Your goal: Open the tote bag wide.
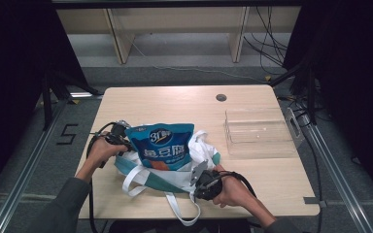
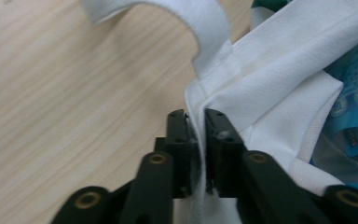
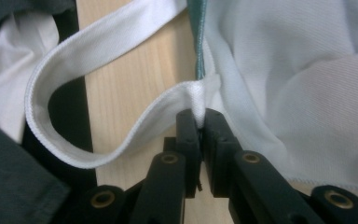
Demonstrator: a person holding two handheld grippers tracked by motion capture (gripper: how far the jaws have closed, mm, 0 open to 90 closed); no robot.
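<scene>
A white cloth bag (image 1: 194, 150) with teal trim lies on the wooden table (image 1: 175, 102), near its front. A blue snack packet (image 1: 162, 145) sticks out of the bag's mouth, and its blue edge (image 2: 354, 88) shows in the left gripper view. My left gripper (image 1: 122, 138) is at the bag's left side, shut on the white rim (image 2: 242, 93) by a handle strap (image 2: 200, 23). My right gripper (image 1: 200, 178) is at the bag's front right, shut on the rim where a white strap (image 3: 102, 51) joins the white cloth (image 3: 284, 70).
A clear plastic bin (image 1: 257, 132) stands on the right half of the table. A dark round grommet (image 1: 221, 97) sits near the far edge. One white strap loop (image 1: 182, 213) hangs over the front edge. Cables run on the floor beyond the table.
</scene>
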